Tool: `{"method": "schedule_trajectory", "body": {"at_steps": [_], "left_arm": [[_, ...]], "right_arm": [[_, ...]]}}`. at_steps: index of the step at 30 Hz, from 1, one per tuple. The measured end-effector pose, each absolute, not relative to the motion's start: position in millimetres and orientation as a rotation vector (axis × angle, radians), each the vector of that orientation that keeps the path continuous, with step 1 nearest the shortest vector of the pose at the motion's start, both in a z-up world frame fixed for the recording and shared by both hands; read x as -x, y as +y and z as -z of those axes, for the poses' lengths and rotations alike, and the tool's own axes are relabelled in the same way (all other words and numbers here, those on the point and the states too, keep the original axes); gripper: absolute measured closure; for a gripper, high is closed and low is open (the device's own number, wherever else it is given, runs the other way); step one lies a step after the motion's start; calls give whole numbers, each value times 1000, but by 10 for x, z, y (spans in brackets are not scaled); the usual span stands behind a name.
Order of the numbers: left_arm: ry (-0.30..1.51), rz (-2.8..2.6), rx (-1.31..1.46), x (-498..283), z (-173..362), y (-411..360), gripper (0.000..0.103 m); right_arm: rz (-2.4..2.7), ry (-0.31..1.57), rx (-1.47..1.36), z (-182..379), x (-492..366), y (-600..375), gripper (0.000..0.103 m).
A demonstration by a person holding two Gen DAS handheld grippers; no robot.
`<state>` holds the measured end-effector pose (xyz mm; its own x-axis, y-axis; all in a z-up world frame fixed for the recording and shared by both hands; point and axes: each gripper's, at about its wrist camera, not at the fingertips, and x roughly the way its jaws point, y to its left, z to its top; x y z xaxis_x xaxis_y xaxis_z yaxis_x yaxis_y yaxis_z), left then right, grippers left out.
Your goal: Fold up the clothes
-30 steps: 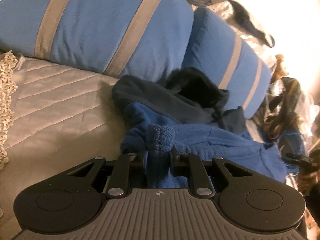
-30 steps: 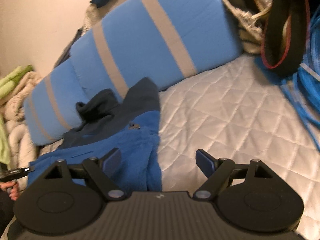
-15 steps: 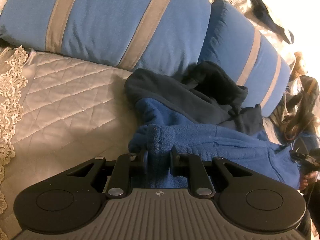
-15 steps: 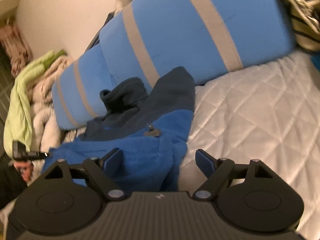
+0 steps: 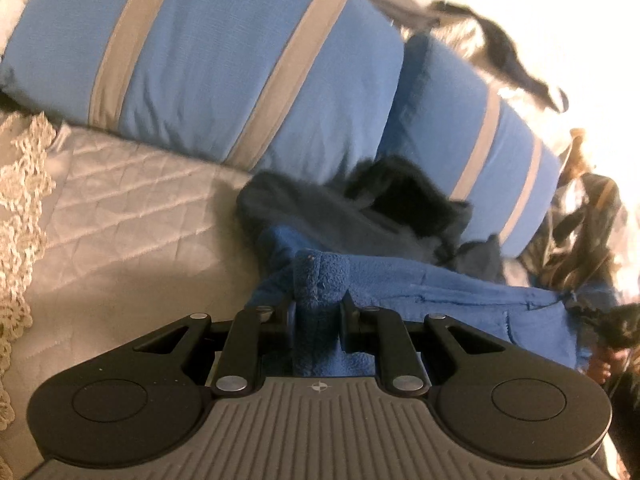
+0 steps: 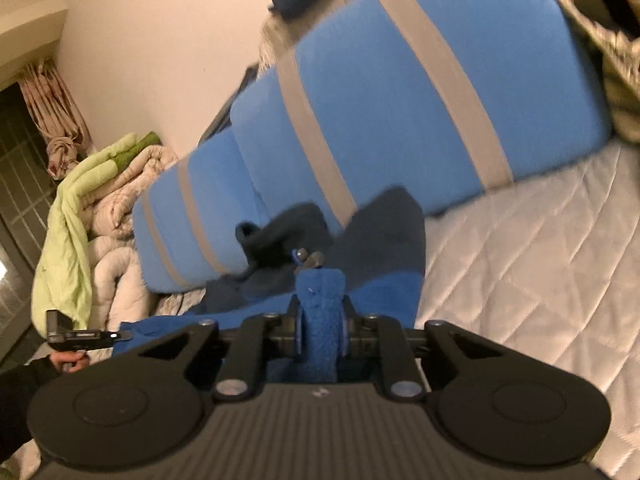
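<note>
Now the right gripper (image 6: 320, 332), which stood wide open over the fleece a second ago, is closing, and a bunched fold of the blue fleece jacket (image 6: 320, 300) already fills the gap between its pads. That gives both hands a hold on the garment, so lifting and spreading it for the first fold looks like the next step. The left gripper (image 5: 318, 312) is still clenched, nearly shut, on another bunched edge of the same jacket (image 5: 320, 280). The jacket lies crumpled on the white quilted bed (image 5: 120, 208), its dark collar end against the blue striped pillows (image 5: 240, 60) along the bed's far edge.
</note>
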<state>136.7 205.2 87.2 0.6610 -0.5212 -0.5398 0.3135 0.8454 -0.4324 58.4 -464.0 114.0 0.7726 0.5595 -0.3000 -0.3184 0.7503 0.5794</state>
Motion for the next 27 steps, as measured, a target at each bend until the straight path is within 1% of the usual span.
{"method": "schedule_trajectory", "body": {"at_steps": [6, 10, 12, 13, 14, 15, 16, 17, 18, 22, 27], "left_arm": [[630, 457, 313, -1558, -1153, 1984, 84], [668, 382, 218, -1834, -1067, 1804, 84], [695, 344, 165, -1941, -959, 1693, 84], [709, 325, 142, -1985, -902, 1645, 80], [726, 301, 125, -2018, -854, 1605, 79], [744, 277, 117, -2043, -829, 1590, 73], [760, 252, 109, -2061, -809, 1580, 63], [754, 226, 106, -2030, -821, 1604, 60], [733, 215, 109, -1975, -849, 1638, 54], [716, 277, 255, -1668, -918, 1888, 40], [764, 401, 386, -1215, -827, 2189, 38]], "right_arm": [[-399, 470, -494, -1481, -767, -4506, 86], [-292, 562, -443, -1421, -1077, -4312, 86], [-238, 625, -430, -1343, -1221, -4232, 83], [-206, 654, -416, -1333, -1252, -4200, 71], [-173, 683, -403, -1322, -1282, -4168, 48], [-141, 710, -389, -1313, -1310, -4138, 41], [-136, 700, -388, -1351, -1263, -4143, 25], [-136, 689, -395, -1390, -1195, -4169, 15], [-138, 679, -403, -1429, -1126, -4196, 14], [-195, 735, -460, -1500, -816, -4387, 14], [-294, 793, -584, -1328, -394, -4626, 14]]}}
